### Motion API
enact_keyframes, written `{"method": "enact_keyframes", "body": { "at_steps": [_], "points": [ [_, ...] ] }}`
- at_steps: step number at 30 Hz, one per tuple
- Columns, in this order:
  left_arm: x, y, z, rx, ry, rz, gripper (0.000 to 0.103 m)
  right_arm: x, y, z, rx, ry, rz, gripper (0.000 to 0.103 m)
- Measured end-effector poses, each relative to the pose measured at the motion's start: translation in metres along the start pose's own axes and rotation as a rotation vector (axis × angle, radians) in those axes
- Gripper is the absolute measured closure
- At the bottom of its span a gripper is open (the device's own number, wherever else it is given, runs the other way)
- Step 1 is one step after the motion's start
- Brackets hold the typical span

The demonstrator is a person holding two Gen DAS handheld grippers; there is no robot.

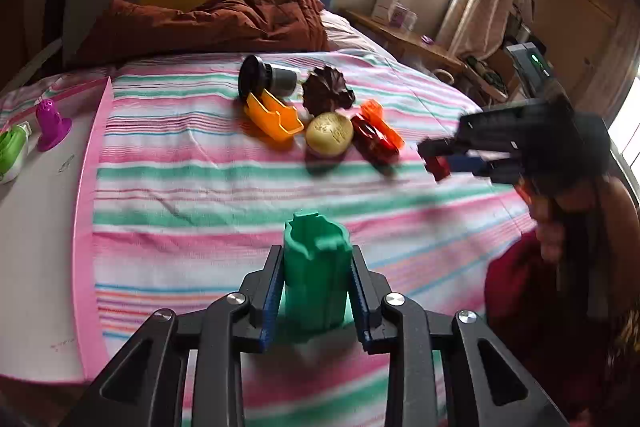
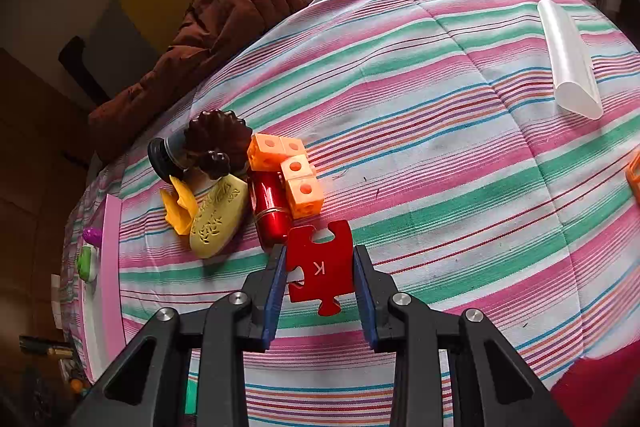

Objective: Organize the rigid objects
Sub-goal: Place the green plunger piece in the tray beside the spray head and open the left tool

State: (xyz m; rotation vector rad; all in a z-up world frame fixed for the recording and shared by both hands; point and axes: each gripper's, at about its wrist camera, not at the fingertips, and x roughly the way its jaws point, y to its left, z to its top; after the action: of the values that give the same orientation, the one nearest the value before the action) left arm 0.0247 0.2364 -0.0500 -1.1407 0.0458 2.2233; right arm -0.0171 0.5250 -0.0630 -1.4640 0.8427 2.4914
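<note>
My left gripper (image 1: 316, 263) is shut on a green plastic cup-like piece (image 1: 316, 267), held above the striped bedspread. My right gripper (image 2: 320, 259) is shut on a red puzzle piece marked K (image 2: 320, 267); it also shows blurred at the right in the left wrist view (image 1: 436, 163). A pile lies ahead: a black-and-grey cylinder (image 1: 266, 77), a dark brown ridged piece (image 1: 326, 87), a yellow-orange scoop (image 1: 274, 119), a gold oval lid (image 1: 330, 133), a red shiny tube (image 2: 270, 207) and orange linked cubes (image 2: 292, 171).
A pink-edged white board (image 1: 40, 227) at the left holds a purple piece (image 1: 50, 123) and a green-white piece (image 1: 12, 151). A brown quilt (image 1: 224, 15) lies at the bed's head. A white plastic tube (image 2: 568, 59) and an orange item (image 2: 634, 179) lie at the right.
</note>
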Motion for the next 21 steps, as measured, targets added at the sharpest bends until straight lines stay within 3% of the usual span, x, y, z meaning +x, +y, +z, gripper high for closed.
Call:
{"method": "enact_keyframes", "body": {
  "at_steps": [9, 16, 21],
  "points": [
    [-0.015, 0.003, -0.009, -0.023, 0.011, -0.022, 0.073, -0.001, 0.002, -0.001, -0.013, -0.003, -0.011, 0.07],
    [-0.048, 0.012, 0.006, -0.02, -0.075, -0.032, 0.073, 0.0, 0.003, -0.001, -0.028, 0.0, -0.003, 0.07],
    [-0.074, 0.05, 0.02, -0.074, -0.142, 0.031, 0.073, 0.001, 0.006, -0.002, -0.045, 0.002, -0.003, 0.07]
  ]
}}
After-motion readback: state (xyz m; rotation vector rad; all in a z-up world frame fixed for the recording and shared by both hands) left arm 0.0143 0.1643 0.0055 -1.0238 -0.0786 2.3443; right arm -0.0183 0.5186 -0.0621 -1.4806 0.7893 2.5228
